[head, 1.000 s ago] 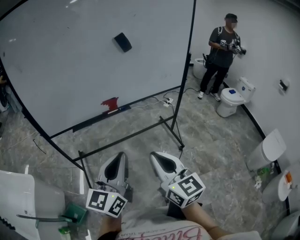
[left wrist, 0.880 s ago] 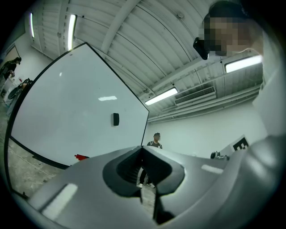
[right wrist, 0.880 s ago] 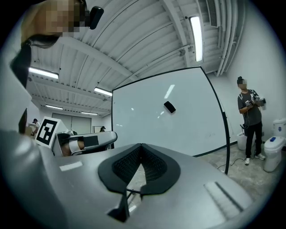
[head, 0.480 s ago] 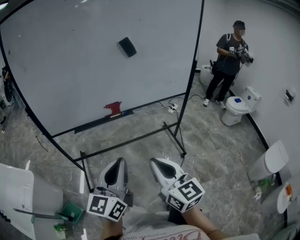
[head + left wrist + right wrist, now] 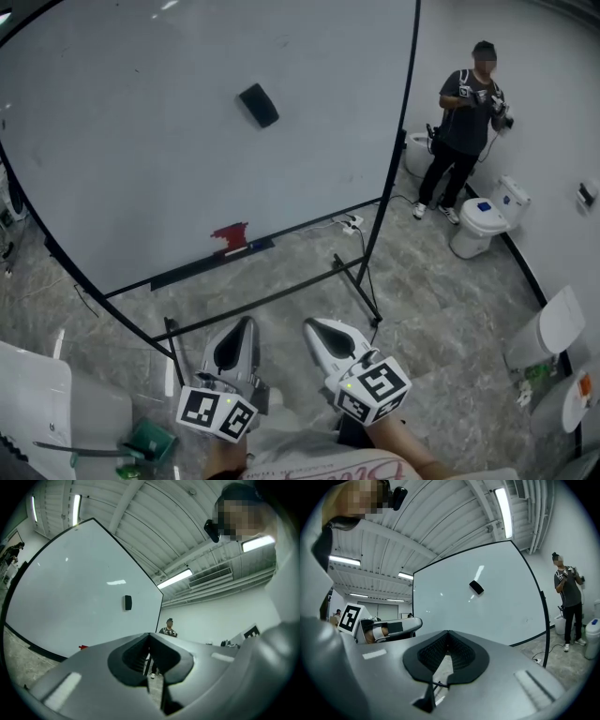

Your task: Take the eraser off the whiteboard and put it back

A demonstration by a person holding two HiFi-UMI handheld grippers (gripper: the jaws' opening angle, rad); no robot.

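1. The eraser [image 5: 258,105] is dark and sits tilted on the whiteboard [image 5: 131,178]. It is upper middle of the board, well inside every frame edge and well apart from both grippers.
2. The board has a black frame. A ledge [image 5: 202,264] runs along its bottom edge, with a red object [image 5: 230,235] resting on it.
3. The stand's crossbar [image 5: 258,302] and foot bar [image 5: 359,278] lie on the floor between the grippers and the board face.
4. The left gripper [image 5: 246,322] is low in the head view and aimed at the board. Its jaws are pressed together with nothing between them.
5. The right gripper [image 5: 312,326] is just beside the left, not touching it. Its jaws are also closed tip to tip and empty.
6. To the right of the stand, the grey stone floor [image 5: 441,309] lies open as far as a toilet [image 5: 480,227].
7. A person [image 5: 466,122] stands past the board's right post, by the far wall. A power strip [image 5: 352,223] with its cable lies at the post's base.
8. Lower left is crowded by a white fixture [image 5: 47,403] and a green object [image 5: 150,439].
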